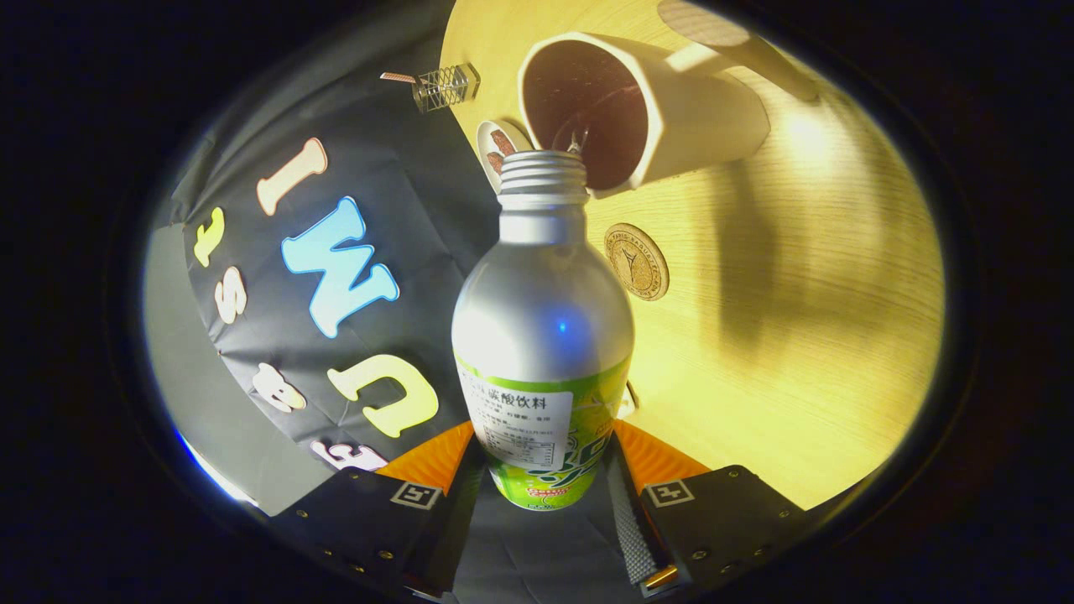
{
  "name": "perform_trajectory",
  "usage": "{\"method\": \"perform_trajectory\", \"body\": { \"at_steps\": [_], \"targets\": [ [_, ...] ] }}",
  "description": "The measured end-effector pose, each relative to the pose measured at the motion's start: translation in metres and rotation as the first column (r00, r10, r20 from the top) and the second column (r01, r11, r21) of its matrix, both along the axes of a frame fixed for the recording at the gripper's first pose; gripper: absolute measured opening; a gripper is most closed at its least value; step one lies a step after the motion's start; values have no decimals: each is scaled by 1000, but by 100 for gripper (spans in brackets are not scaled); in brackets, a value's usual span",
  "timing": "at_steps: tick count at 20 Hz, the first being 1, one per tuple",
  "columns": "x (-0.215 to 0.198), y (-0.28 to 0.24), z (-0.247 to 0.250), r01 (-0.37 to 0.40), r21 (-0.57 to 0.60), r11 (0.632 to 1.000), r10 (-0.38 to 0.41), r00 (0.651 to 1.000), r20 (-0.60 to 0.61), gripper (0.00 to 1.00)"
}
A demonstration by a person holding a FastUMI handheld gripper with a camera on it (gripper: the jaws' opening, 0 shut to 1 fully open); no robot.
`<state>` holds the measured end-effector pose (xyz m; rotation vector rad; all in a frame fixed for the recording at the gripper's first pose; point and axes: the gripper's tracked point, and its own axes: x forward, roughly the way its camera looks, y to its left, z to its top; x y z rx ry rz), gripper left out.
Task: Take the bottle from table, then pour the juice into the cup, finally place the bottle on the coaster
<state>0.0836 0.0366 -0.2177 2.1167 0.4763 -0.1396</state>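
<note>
Small wire-cage item [445,86] lying far off near the worktop's edge, out of the way. Gripper [541,470] clamped on the bottle [543,335], both fingers pressed against its lower labelled body, bottle tipped over with its open threaded mouth just at the rim of the cup [638,109]. Dark juice visible inside the cup, so pouring judged under way or nearly done. Small dish [497,147] tucked just behind the bottle neck, beside the cup. Coaster [637,261] lying flat on the worktop [797,335], near the cup. Risks: mouth drifting off the rim and spilling onto worktop or coaster; neck knocking the cup; smooth metal body sliding in the grip when swung upright; bottle set down half off the coaster.
</note>
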Motion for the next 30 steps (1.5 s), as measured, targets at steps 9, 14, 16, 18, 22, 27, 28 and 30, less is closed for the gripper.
{"method": "perform_trajectory", "body": {
  "at_steps": [9, 14, 16, 18, 22, 27, 28, 30],
  "targets": [
    [2, -3, 5, 14, 42, 999, -14, 1000, -11, 74],
    [2, -8, 5, 32, 56, 998, -31, 999, -17, 73],
    [2, -11, 5, 43, 63, 997, -41, 999, -22, 73],
    [2, -13, 5, 49, 72, 996, -47, 999, -25, 73],
    [3, -15, 5, 52, 101, 994, -48, 998, -40, 73],
    [-1, -13, 5, 60, 134, 989, -54, 997, -49, 74],
    [0, -12, 6, 59, 136, 989, -53, 997, -50, 74],
    [0, -14, 7, 61, 140, 988, -54, 997, -53, 73]
  ]
}}
